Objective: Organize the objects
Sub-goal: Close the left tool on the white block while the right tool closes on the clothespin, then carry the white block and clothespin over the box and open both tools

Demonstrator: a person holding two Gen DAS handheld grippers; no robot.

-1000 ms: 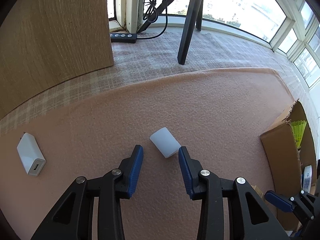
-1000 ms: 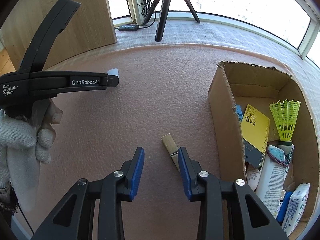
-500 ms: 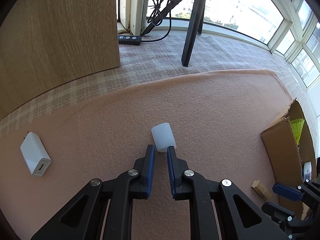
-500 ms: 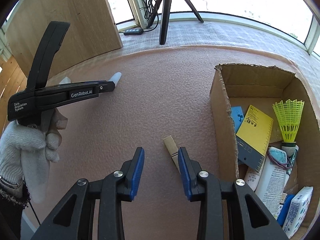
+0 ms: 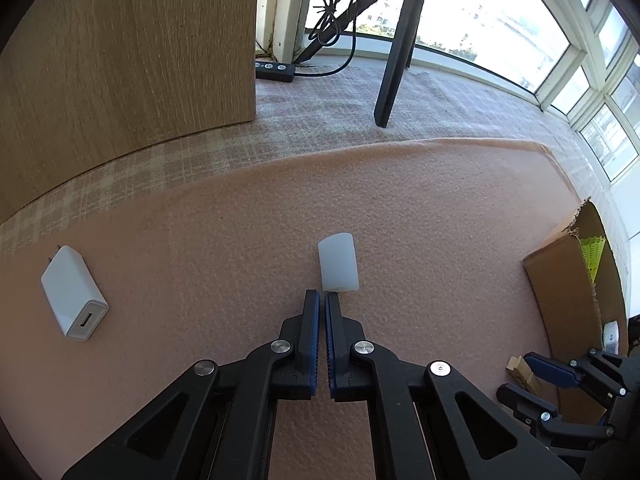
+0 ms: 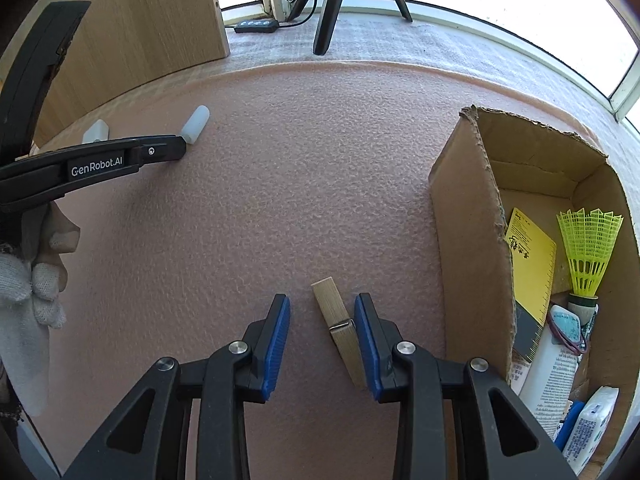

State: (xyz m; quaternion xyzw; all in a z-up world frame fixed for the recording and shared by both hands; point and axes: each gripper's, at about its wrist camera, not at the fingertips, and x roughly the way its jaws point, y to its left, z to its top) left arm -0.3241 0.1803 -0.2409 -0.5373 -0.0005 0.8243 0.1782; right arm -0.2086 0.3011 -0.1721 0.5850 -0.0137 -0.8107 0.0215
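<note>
Clothespin, tan wooden one with metal spring (image 6: 340,334), lies flat on pink felt surface (image 6: 300,168), right between fingers of right gripper (image 6: 322,346). Jaws part open, nothing squeezed yet; pin hugs right finger, looks touching. Long axis runs roughly along fingers, slightly slanted. We reckon close-and-lift next, then short hop right to brown cardboard box (image 6: 472,240). Left gripper (image 5: 322,314) fully shut, empty, tips just short of whitish translucent plastic cap (image 5: 338,268) lying ahead. White USB charger (image 5: 74,300) well off left.
</note>
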